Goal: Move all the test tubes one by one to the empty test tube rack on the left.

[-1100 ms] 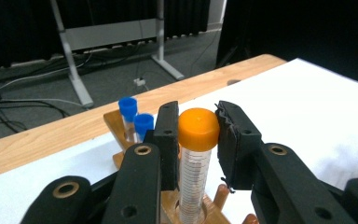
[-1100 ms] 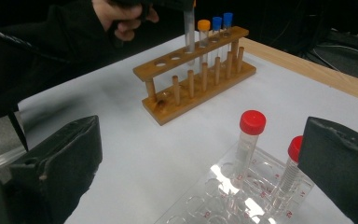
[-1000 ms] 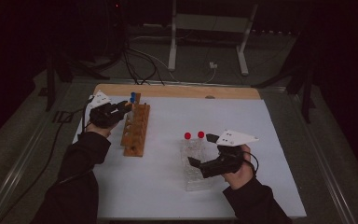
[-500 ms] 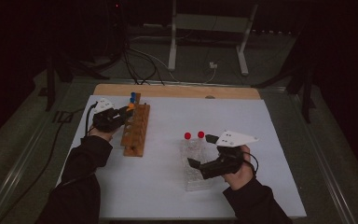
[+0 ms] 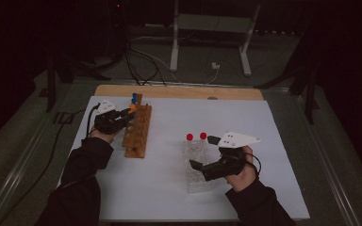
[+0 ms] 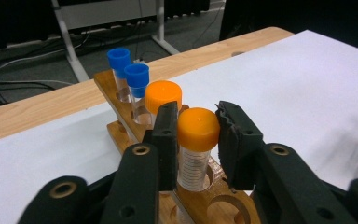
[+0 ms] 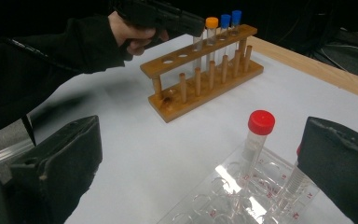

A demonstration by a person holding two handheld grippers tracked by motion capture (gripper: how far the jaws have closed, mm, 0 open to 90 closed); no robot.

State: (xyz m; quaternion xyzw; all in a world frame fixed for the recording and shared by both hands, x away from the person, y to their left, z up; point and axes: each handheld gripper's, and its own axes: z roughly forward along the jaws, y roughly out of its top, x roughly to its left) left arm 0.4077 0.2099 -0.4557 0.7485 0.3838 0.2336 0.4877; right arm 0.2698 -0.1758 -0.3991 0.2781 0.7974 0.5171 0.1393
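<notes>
A wooden rack (image 5: 136,134) stands left of centre and holds two blue-capped tubes (image 6: 119,58) and two orange-capped tubes at its far end. My left gripper (image 5: 127,112) reaches in from the rack's left side. Its jaws are shut on the cap of the nearer orange-capped tube (image 6: 198,128), which stands upright in its hole. The other orange-capped tube (image 6: 164,93) stands just behind it. My right gripper (image 5: 202,151) is held open over a clear plastic rack (image 5: 198,176). Two red-capped tubes (image 5: 189,137) stand at that rack's far end, one of them (image 7: 261,123) between the wide jaws.
A white sheet (image 5: 245,117) covers the table, and a bare wooden strip (image 5: 179,91) runs along the far edge. The near holes of the wooden rack (image 7: 175,60) hold nothing. Cables and a metal stand (image 5: 174,42) lie on the dark floor beyond.
The left gripper has shifted a little at the far end of the wooden rack. The right gripper has kept still.
</notes>
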